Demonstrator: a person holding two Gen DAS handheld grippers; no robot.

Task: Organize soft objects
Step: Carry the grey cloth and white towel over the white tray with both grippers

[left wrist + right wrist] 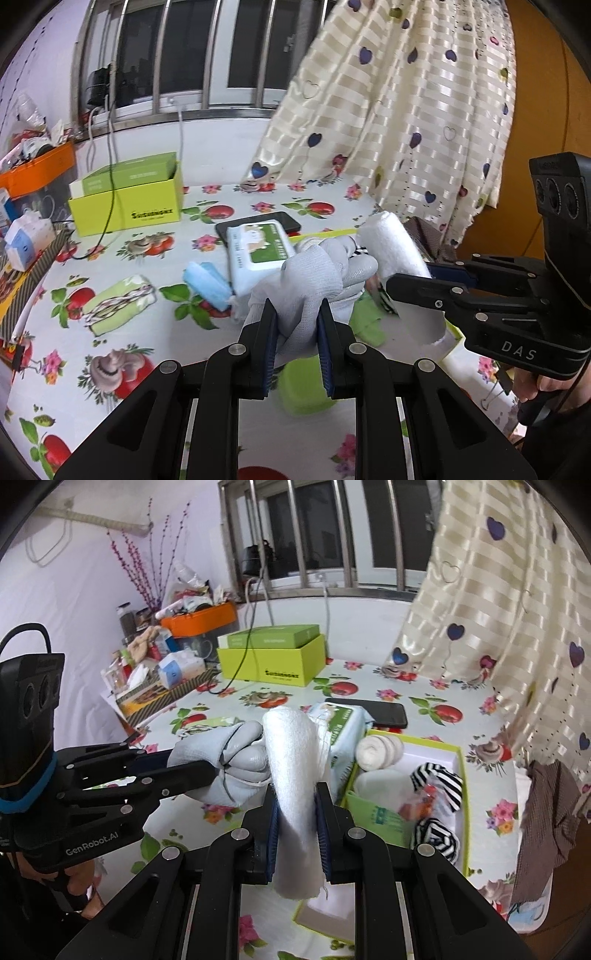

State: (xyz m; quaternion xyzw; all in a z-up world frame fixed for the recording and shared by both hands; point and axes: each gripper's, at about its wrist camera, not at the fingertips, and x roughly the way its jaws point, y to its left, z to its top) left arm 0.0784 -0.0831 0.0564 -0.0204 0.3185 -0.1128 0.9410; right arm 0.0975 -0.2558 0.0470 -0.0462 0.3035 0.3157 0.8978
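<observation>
Left gripper point(297, 332): black linkage arms with blue pads, jaws clamped on a grey glove point(310, 284), pointing down and forward over the bench.
Right gripper point(297, 812): same build, jaws clamped on a white rolled towel point(295, 775), just right of the grey glove.
Spacing: the two grippers sit side by side, tips near each other.
Hands: a person's fingers point(532, 387) wrap the right gripper's handle; another hand point(79, 882) grips the left handle.

I see a knitted grey glove point(306, 288) and a fluffy white towel point(295, 775), both matt cloth. The desk point(166, 332) cover looks glossy and smooth; upper right, the curtain point(406, 110) has a satin sheen.
</observation>
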